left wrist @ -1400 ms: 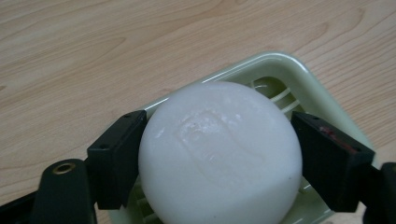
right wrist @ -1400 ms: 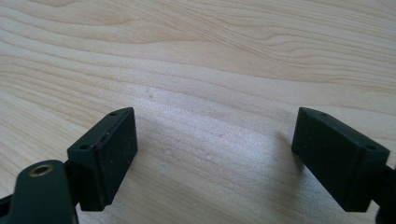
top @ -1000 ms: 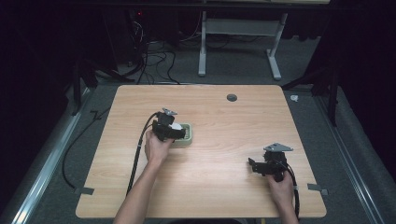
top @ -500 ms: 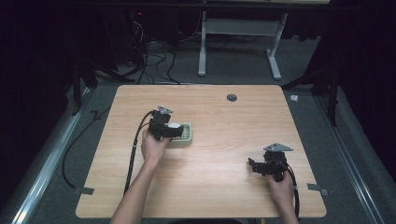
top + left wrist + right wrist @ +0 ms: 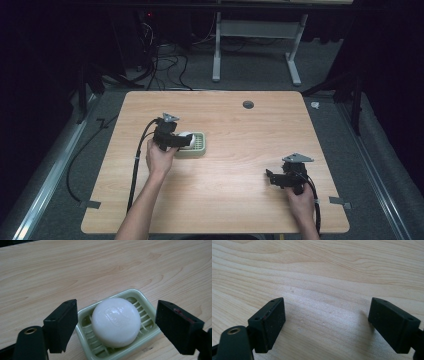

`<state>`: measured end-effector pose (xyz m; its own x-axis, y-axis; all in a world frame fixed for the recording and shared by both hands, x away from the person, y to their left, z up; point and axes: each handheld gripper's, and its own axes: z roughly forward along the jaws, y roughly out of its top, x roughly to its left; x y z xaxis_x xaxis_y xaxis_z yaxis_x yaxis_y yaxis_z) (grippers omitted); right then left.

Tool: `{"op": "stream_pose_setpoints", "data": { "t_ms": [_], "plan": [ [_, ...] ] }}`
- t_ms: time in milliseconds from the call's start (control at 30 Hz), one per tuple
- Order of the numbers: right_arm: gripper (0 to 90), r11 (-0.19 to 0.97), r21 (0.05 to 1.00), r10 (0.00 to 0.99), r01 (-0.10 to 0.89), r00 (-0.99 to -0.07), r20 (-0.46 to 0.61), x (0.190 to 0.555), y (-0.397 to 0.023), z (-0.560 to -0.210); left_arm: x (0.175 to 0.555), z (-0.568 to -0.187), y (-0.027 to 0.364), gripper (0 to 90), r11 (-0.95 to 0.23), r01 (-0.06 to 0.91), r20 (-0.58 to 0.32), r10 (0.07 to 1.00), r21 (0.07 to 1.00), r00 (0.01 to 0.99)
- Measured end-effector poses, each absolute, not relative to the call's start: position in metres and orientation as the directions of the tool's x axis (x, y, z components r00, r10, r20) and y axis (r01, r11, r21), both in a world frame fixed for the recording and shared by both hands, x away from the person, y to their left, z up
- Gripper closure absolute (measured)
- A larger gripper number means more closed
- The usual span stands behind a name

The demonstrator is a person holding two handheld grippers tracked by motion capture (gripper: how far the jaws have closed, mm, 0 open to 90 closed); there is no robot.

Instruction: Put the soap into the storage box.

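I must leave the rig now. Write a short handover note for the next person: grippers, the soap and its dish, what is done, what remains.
Left gripper: open, jaws wide on either side of the white soap, not touching it.
Right gripper: open, holds nothing, over bare wood at the near right of the table.
Soap: round bar, lying in the green ribbed soap dish, which stands left of the table's centre.
Done: the soap sits in the dish.
Left: I cannot tell if the soap was just set down or is about to be picked up; check before closing the jaws.
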<state>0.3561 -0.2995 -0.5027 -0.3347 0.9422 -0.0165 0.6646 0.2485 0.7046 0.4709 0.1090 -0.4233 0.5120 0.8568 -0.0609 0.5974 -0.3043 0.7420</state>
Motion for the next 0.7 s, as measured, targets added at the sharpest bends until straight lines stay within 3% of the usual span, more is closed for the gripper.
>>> {"op": "stream_pose_setpoints", "data": {
  "t_ms": [700],
  "plan": [
    [15.1, 0.249, 0.704, 0.942, 0.665, -0.335, -0.017, 0.356, -0.299, -0.503, 0.455, -0.41, 0.13, 19.8, -0.276, 0.581, -0.072, 0.861, 0.766, 0.503]
  ]
}}
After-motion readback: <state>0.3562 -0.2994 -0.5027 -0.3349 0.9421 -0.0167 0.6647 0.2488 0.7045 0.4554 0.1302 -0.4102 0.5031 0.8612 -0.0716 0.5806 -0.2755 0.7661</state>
